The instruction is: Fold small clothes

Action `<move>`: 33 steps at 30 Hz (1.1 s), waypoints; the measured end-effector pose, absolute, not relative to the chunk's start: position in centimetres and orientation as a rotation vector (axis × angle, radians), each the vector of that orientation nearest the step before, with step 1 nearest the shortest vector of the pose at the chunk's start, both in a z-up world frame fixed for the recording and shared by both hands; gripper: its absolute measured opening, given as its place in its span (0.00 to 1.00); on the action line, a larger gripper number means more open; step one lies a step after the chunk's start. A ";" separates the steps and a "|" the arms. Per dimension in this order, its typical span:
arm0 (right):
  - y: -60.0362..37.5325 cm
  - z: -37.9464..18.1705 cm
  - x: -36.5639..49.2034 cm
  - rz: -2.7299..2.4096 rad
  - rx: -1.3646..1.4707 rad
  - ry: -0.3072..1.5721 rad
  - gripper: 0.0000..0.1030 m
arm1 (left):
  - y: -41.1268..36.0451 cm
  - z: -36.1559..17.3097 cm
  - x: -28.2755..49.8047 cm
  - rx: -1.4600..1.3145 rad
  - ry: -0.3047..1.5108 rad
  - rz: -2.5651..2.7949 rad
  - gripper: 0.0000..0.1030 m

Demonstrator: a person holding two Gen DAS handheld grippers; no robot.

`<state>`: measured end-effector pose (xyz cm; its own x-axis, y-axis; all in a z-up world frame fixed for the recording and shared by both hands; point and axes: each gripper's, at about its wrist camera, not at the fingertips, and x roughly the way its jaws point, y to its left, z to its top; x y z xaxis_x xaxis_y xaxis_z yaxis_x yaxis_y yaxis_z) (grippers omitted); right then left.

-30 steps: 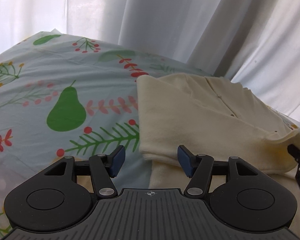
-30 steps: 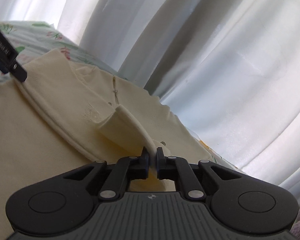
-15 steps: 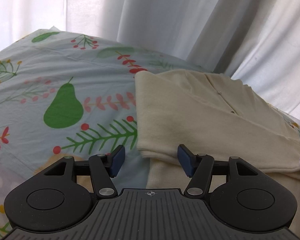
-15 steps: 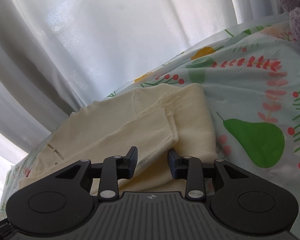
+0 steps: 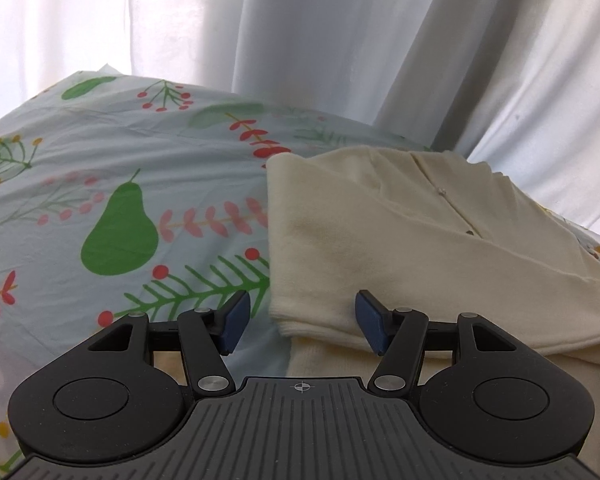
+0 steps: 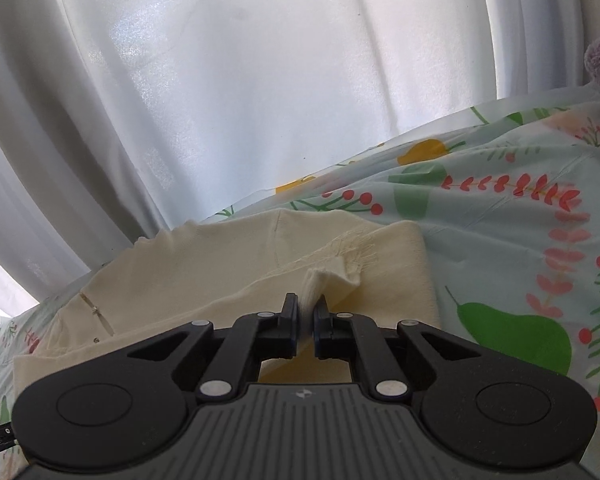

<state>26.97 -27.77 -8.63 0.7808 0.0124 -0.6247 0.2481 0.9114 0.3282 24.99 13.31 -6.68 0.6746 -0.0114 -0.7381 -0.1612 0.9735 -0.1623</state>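
Cream garment (image 5: 384,248) lies partly folded on the fruit-and-leaf bedsheet (image 5: 148,184), close in front of the white curtain (image 5: 300,40), with one sleeve laid across its body as a diagonal band. Seen from my left wrist, its long axis seems to run from near me away toward the curtain, with the placket and its small buttons at the curtain end; which end is the neck I cannot tell for certain. My right gripper (image 6: 308,310) has just closed its jaws again and now pinches a small raised ridge of the cream fabric at the edge of a folded layer, I judge so that I can lift that layer over for the next fold. My left gripper (image 5: 300,322) hovers with its jaws fairly wide, holding nothing, the garment's rounded near corner lying between its blue pads (image 5: 370,326), probably ready to take that corner.
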 end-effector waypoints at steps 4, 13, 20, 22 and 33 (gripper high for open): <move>-28.0 -9.7 27.4 -0.136 0.386 0.703 0.06 | 13.2 -7.1 25.2 -0.207 0.836 0.091 0.62; -27.9 -9.6 28.1 -0.161 0.357 0.678 0.06 | 13.0 -7.1 25.3 -0.193 0.847 0.097 0.63; -30.7 -9.0 24.9 -0.161 0.635 0.752 0.27 | 12.1 -4.9 22.4 -0.243 0.852 -0.060 0.63; -31.2 -8.7 23.2 -0.097 0.756 0.754 0.31 | 11.5 -4.5 21.8 -0.269 0.850 -0.119 0.63; -30.7 -10.9 22.8 -0.109 0.933 0.808 0.13 | 9.3 -6.6 23.7 -0.292 0.907 -0.152 0.60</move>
<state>22.77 -30.65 -10.89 0.7081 0.2476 -0.6613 0.4144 0.6125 0.6731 23.72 9.33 -6.64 0.6086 -0.2523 -0.7523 0.0069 0.9498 -0.3129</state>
